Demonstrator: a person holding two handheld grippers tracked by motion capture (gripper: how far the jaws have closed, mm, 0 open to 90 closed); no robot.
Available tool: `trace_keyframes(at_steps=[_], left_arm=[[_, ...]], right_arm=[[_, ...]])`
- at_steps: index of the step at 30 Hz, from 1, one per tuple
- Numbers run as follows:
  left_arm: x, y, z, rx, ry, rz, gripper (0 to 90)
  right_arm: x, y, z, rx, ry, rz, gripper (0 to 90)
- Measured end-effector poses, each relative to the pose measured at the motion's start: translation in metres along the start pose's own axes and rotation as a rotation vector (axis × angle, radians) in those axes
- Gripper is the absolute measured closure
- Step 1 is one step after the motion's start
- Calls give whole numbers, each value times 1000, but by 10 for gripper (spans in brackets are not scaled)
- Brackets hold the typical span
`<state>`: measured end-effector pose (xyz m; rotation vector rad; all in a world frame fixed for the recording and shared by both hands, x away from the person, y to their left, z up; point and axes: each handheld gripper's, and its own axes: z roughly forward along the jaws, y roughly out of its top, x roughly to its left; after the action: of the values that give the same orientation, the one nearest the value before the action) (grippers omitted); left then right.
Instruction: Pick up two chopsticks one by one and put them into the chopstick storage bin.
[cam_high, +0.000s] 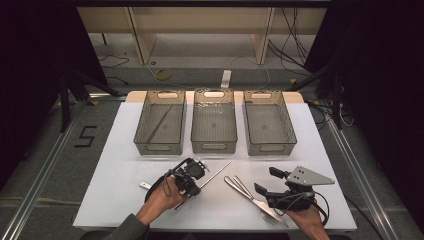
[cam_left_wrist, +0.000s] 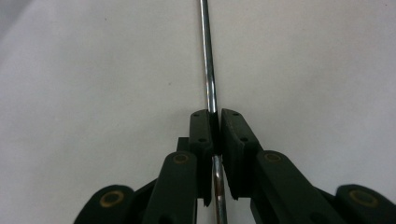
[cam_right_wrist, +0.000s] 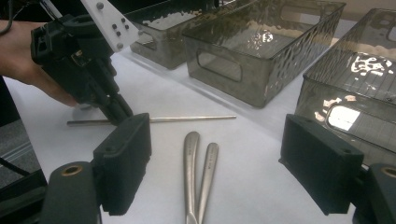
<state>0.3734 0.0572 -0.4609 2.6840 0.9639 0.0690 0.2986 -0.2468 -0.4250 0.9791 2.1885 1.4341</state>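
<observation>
One thin rod (cam_left_wrist: 208, 65) is being clamped on the table (cam_high: 120, 150) by the left gripper (cam_left_wrist: 215, 126); the right gripper (cam_right_wrist: 215, 154) is being held open. Probably a lift toward the bins (cam_high: 214, 122) is being called for next.

A lab or recording studio set up for data collection, not a home. A white table (cam_high: 125, 200) stands on grey carpet, framed by aluminium rails (cam_high: 42, 170) on the floor at left and right. Black curtains (cam_high: 35, 55) close off both sides. Loose cables (cam_high: 295, 35) trail across the far floor beside a power strip (cam_high: 226, 78) and light wooden table legs (cam_high: 141, 37). A black numeral 5 (cam_high: 85, 136) is taped on the floor to the left.
</observation>
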Motion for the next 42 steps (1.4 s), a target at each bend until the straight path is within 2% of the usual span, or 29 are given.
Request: trace_keyframes(at_steps=[10,15,17,26,29,34,42], left_arm=[[0,-1,0,-12,-4,-7,845],[3,0,-3,-20,10,-5,847],[5,-1,-7,-32,12,-13,847],[5,1,-26,-82,-51,-10,848],[6,1,-33,-99,-58,-8,848],[10,1,-45,-143,-64,-27,848],[24,-1,-74,-233,-50,-59,848]], right_arm=[[0,0,0,-1,-1,-1,253],[0,0,0,-1,1,-2,253],[-1,0,0,-3,-2,-1,254],[-1,0,0,-2,0,1,254],[-2,0,-1,-2,-1,3,254],[-2,0,-1,-2,-2,2,255],[-1,0,-1,-2,-1,3,254]])
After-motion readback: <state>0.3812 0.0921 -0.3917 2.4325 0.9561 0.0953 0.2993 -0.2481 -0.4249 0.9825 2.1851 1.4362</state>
